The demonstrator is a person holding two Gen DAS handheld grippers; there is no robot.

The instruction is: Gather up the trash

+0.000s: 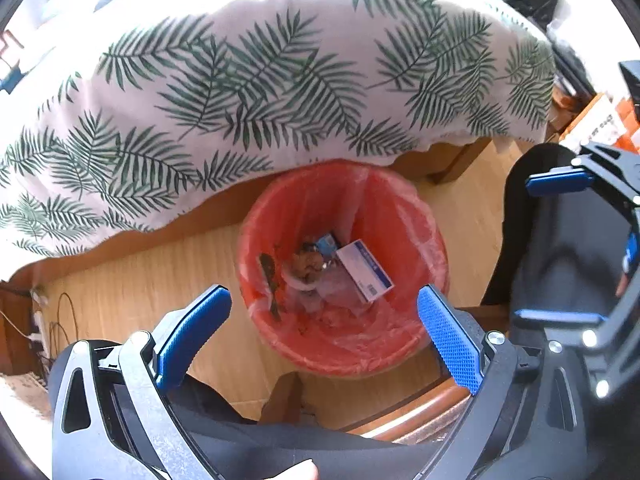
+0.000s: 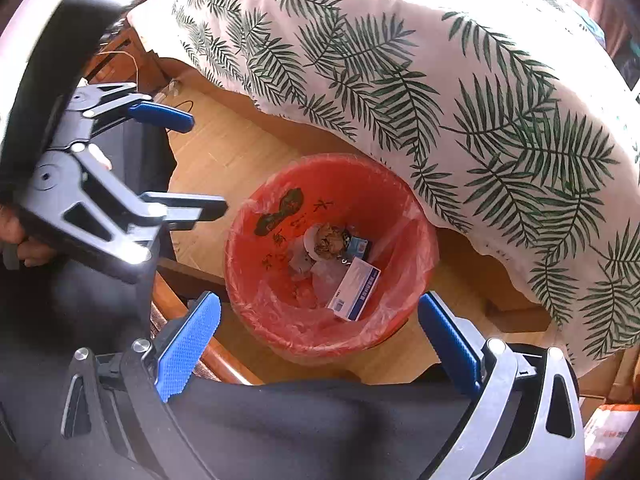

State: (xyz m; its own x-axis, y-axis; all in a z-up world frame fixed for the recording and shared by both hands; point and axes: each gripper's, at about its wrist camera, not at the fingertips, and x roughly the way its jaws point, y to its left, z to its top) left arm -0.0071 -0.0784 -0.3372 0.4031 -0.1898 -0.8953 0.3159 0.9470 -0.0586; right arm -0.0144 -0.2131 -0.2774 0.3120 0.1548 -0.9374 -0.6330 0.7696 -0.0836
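both grippers empty w/ jaws wide apart: left gripper (image 1: pixel 324 334), right gripper (image 2: pixel 320 334). red trash bin (image 1: pixel 404 354) sits straight ahead below both, roughly equidistant. white-blue box (image 1: pixel 364 270) already inside the bin, long axis diagonal to the jaws.

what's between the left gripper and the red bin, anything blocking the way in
Nothing visible. The left gripper hangs open and empty above the red bin, whose mouth is uncovered. The leaf-print cloth only overhangs the far rim, and the right gripper is off to the side.

A white bedspread (image 1: pixel 248 92) printed with green fern leaves drapes over the bed's wooden frame (image 1: pixel 444 162) (sunlit on top), above a pale wood floor (image 1: pixel 132 280).
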